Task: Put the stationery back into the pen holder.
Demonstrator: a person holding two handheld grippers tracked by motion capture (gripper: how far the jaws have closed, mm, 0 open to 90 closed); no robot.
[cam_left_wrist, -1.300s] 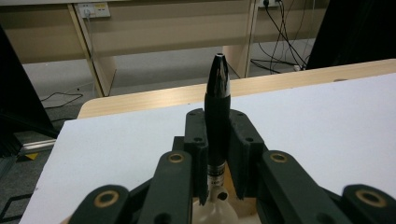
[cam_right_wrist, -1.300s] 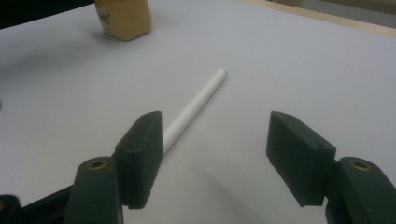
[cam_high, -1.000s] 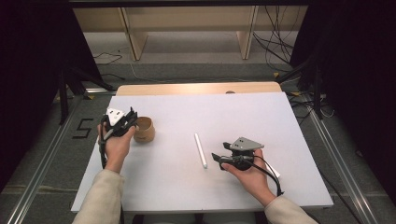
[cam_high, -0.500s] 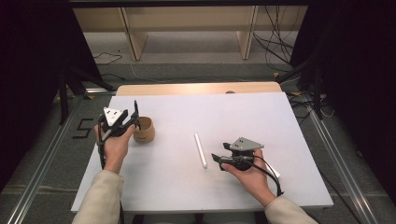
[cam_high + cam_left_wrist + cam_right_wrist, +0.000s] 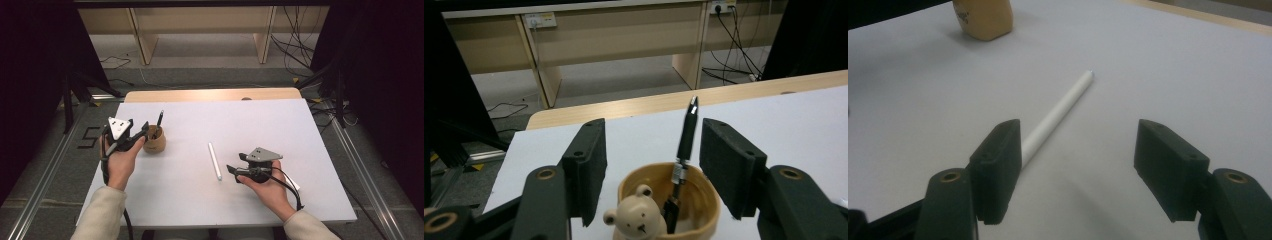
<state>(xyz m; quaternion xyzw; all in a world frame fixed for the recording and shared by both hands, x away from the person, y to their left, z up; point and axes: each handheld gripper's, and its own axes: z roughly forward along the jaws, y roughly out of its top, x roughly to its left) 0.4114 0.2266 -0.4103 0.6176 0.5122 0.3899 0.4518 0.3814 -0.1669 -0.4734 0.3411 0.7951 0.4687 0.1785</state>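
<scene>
a: start with the biggest thing. what's there?

b: one white table [image 5: 300, 130], with a strip of wood showing along its far edge. two forearms in pale sleeves come in from the near side, one hand on each gripper.

a: and the grippers, how many?

b: two. the left gripper [image 5: 141, 132] is held at the left side of the table, tipped up, its jaws spread apart and standing on either side of the cup without touching it. the right gripper [image 5: 231, 170] lies low over the table at the right, pointing left, jaws also wide apart and holding nothing.

a: the smaller things?

b: one tan cup [image 5: 154, 141] with a little bear figure [image 5: 636, 216] on its near rim. one black pen [image 5: 684, 145] stands in it, leaning a little, its tip up above the rim. one white pen [image 5: 214, 160] lies flat on the table between the cup and the right gripper.

a: how close is that white pen to the right gripper?

b: in the right gripper view its near end runs behind the left-hand jaw; i can't tell if they touch.
</scene>
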